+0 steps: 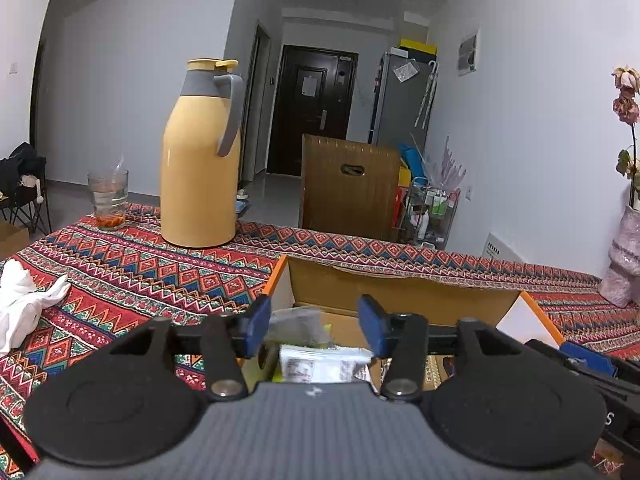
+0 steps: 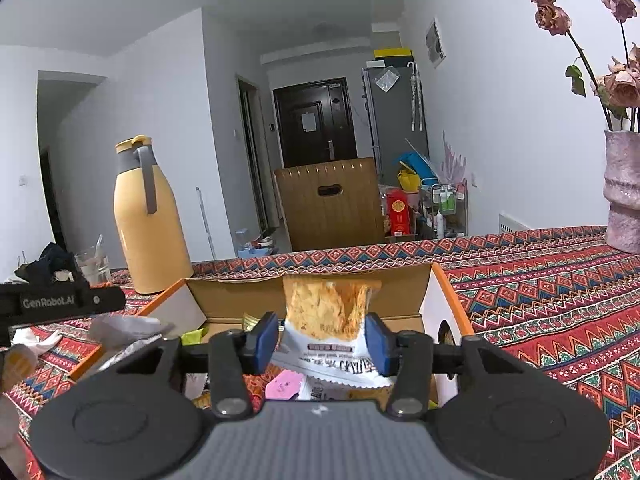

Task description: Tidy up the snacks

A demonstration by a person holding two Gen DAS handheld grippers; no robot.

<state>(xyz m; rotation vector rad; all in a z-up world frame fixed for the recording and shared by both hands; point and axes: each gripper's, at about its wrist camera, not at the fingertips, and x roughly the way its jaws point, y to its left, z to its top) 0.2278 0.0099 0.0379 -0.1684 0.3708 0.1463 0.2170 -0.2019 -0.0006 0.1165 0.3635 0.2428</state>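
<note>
Patterned red tablecloth [image 2: 540,280] over a table, hallway and dark door behind; yellow flask [image 1: 200,160] and glass [image 1: 108,200] sit upper left in the left view, vase of dried roses [image 2: 624,188] at the right edge of the right view.

Item: cardboard box [image 2: 444,304], open, lower centre of both views, with packets loose inside.

Item: snack packet [image 2: 328,316], white film with a clear window showing a crumbly orange cake. I judge it light, crinkly, slippery and easily crushed; best taken by the flat sealed edge, not across the cake.

My right gripper [image 2: 322,340] straddles this packet above the box; its pads sit at the packet's sides, and firm pinching I cannot confirm.

My left gripper [image 1: 316,328] hangs unclenched over the box, holding nothing, with a small white packet [image 1: 320,364] lying below it.
</note>
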